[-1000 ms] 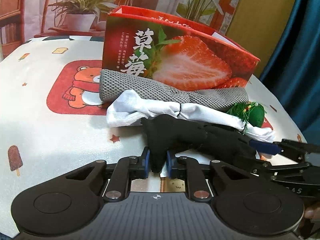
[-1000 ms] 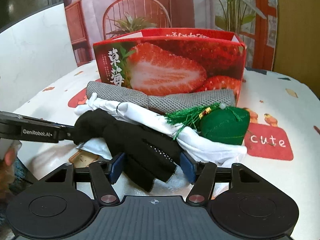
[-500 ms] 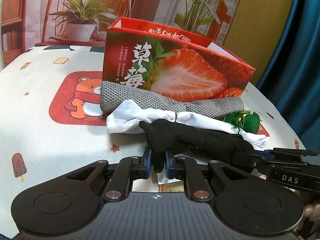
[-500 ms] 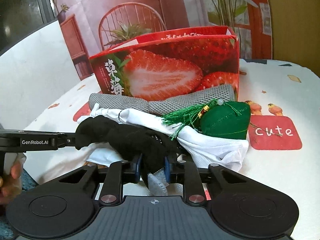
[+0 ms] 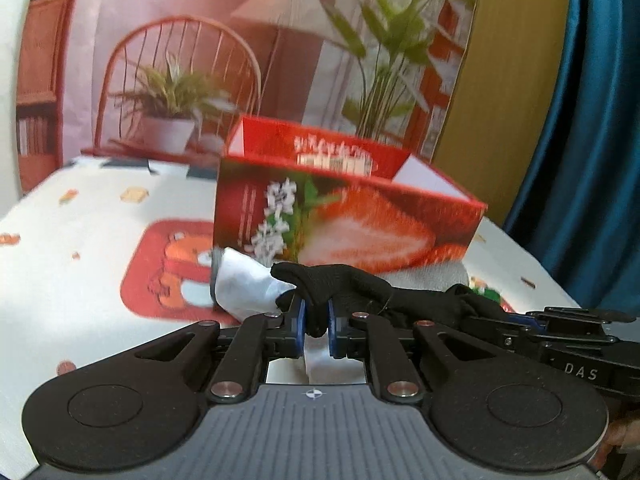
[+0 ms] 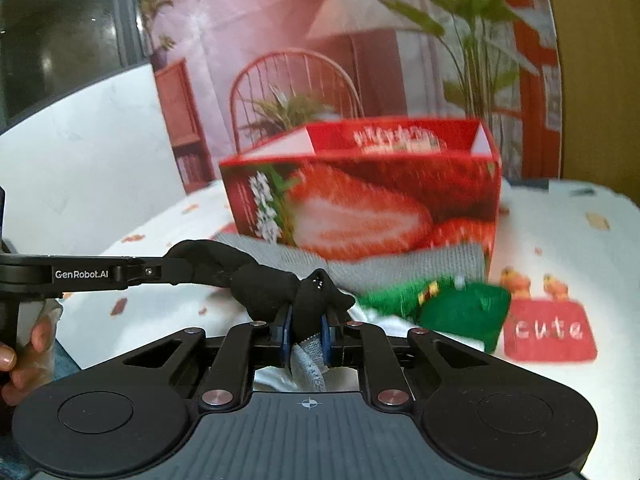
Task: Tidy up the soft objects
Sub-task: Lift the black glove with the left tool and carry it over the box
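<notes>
Grippers both clamp one black glove: the left gripper (image 5: pixel 316 324) pinches one end, the right gripper (image 6: pixel 306 330) the other, its jaws having just closed on it. The black glove (image 5: pixel 360 286) hangs stretched between them above a white cloth (image 5: pixel 244 286), near the table's front edge before the strawberry box (image 6: pixel 360 196), with a green pouch (image 6: pixel 460 312) beside.
</notes>
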`<move>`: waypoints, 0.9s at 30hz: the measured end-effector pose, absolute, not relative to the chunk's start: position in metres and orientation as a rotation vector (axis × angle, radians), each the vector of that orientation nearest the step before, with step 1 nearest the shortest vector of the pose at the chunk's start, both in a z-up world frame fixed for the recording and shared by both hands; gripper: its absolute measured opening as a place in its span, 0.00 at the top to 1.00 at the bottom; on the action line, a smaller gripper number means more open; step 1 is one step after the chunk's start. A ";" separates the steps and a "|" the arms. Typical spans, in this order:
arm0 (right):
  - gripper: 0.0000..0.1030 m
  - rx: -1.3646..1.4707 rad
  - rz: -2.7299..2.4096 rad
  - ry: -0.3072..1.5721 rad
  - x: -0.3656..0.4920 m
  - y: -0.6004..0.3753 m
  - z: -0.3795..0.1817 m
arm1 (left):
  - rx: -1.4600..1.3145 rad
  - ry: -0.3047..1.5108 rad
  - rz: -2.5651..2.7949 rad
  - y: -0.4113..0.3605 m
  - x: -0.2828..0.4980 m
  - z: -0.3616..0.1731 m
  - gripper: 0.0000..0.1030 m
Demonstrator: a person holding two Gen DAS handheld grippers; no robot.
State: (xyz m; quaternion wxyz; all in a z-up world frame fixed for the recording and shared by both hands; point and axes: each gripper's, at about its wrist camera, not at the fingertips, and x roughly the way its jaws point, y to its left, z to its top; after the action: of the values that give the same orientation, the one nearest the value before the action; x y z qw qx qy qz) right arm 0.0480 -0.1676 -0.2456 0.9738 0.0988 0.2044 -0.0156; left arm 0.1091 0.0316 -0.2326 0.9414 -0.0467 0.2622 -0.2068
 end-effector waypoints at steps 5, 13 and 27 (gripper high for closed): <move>0.87 0.185 -0.022 0.351 0.046 -0.168 -0.229 | -0.092 0.500 -0.418 0.031 0.108 -0.221 0.88; 0.87 0.179 -0.029 0.273 0.055 -0.179 -0.202 | -0.076 0.410 -0.420 0.025 0.119 -0.183 0.88; 0.87 0.168 -0.110 0.170 0.122 -0.234 -0.139 | -0.099 0.491 -0.451 -0.020 0.223 -0.130 0.88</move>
State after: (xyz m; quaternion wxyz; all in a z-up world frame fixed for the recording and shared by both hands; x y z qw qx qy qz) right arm 0.1221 -0.2341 -0.1389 0.9914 0.0836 0.0849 -0.0548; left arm 0.2226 -0.0197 -0.1302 0.9437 -0.0484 0.2409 -0.2213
